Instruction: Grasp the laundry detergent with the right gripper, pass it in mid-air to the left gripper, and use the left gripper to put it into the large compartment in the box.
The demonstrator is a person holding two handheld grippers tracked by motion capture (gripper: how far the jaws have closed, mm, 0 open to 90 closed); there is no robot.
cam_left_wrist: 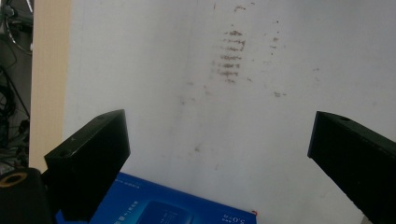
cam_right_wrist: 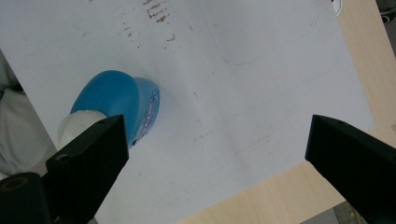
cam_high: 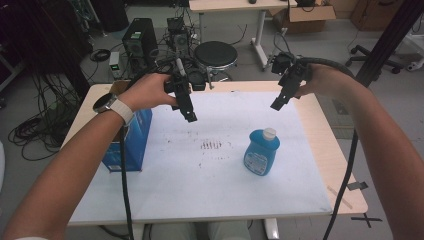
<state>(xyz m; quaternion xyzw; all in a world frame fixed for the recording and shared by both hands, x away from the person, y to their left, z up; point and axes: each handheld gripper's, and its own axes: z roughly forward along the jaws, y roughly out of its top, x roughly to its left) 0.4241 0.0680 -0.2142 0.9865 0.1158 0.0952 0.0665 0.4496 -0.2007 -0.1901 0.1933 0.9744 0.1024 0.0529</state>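
While you hold both grippers in the air above the far half of the table (cam_high: 345, 165), nothing is grasped yet. At the left, a blue box (cam_high: 131, 145) stands upright on the white sheet (cam_high: 200, 185) near the table's left edge, just below your left wrist. Your left gripper (cam_high: 190, 116) hangs just right of the box, jaws spread wide with only bare sheet between them; in the left gripper view the box top (cam_left_wrist: 168, 210) sits low in the frame, beneath the jaws and untouched. In the middle of the sheet lies a patch of brown smudges (cam_high: 211, 145). Further right, a blue bottle (cam_high: 261, 152) with a white cap stands upright, well apart from the box. Your right gripper (cam_high: 278, 104) hovers above and beyond it, jaws also released; in the right gripper view the bottle (cam_right_wrist: 116, 100) sits beside the left jaw, not between the two. Judging from this, the work is at its very start: both things rest on the sheet, and approach, grasp and move all remain.
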